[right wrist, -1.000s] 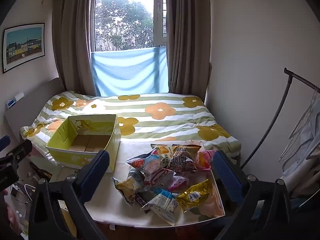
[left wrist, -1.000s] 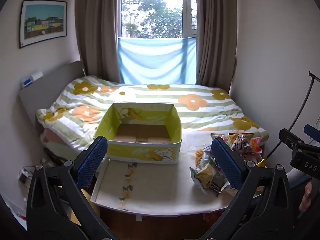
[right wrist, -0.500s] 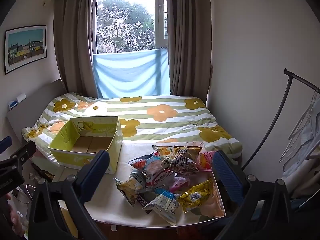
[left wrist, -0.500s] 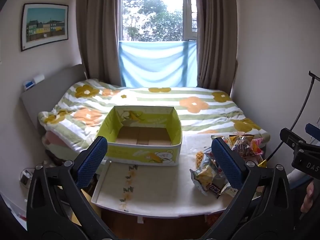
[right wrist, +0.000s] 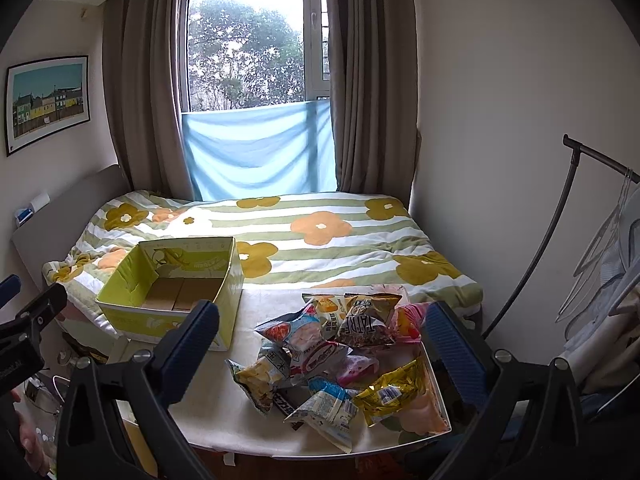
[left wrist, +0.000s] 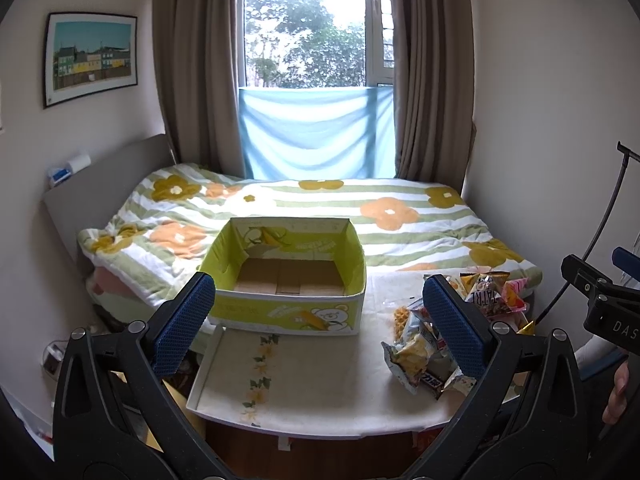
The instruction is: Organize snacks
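The left claw (left wrist: 318, 324) is held wide open, with nothing between its blue-padded fingers (left wrist: 182, 322). Ahead of it, framed between the two fingers, the open yellow-green cardboard box with a bear print (left wrist: 288, 276) is seen standing empty on the far edge of the white table with a floral strip (left wrist: 280, 376). The heap of crinkled foil snack packets (left wrist: 436, 344) lies just behind and beside the right-hand finger of this claw, apart from the box.

The right claw (right wrist: 322, 344) is likewise spread wide and grips nothing. The heap of snack packets (right wrist: 332, 360) is framed between its fingers, just ahead of and below them, with a yellow foil packet (right wrist: 390, 392) nearest the right-hand finger and a dark brown packet (right wrist: 370, 320) at the far side. The box (right wrist: 176, 284) is placed ahead and to the left of this claw, partly behind its left-hand finger.

Beyond the table, a bed under a green-striped quilt with orange flowers (left wrist: 360, 216) is seen, backed by a window with brown curtains (left wrist: 196, 64) and a pale blue cloth (left wrist: 316, 132). A framed picture of coloured houses (left wrist: 90, 58) is hung on the wall to the left, and a dark metal clothes rack (right wrist: 560, 216) is set to the right.
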A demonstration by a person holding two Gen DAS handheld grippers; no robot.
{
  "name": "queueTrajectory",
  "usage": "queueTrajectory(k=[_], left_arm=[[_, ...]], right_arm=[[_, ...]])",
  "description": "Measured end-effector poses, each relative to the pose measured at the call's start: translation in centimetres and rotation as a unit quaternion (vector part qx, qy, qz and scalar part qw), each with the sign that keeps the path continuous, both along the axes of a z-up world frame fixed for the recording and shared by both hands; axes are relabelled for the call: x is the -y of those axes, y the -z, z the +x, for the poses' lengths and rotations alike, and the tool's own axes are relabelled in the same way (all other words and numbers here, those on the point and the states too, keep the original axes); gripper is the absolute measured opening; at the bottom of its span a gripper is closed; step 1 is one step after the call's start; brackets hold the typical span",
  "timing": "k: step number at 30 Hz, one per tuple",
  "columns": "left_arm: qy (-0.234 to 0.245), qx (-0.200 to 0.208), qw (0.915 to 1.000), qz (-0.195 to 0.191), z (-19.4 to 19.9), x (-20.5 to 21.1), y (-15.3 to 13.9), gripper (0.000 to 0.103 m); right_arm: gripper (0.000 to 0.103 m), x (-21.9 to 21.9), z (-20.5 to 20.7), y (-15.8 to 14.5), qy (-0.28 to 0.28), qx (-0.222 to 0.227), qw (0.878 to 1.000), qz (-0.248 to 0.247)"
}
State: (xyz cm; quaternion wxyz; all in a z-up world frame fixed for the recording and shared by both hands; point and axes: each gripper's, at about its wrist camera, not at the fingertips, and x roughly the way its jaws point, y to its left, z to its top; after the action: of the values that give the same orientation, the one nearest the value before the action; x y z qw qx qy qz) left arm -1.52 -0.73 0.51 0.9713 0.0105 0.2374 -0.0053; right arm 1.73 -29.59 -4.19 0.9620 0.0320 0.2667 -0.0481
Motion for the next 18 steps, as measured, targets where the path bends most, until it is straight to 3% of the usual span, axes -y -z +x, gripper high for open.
queueTrajectory(k=[18], left_arm=[[0.000, 0.001, 1.0000, 0.000, 0.15, -0.03, 0.00, 0.103]], right_arm=[[0.103, 0.21, -0.05, 0.23, 0.000, -0.002, 1.000, -0.003]])
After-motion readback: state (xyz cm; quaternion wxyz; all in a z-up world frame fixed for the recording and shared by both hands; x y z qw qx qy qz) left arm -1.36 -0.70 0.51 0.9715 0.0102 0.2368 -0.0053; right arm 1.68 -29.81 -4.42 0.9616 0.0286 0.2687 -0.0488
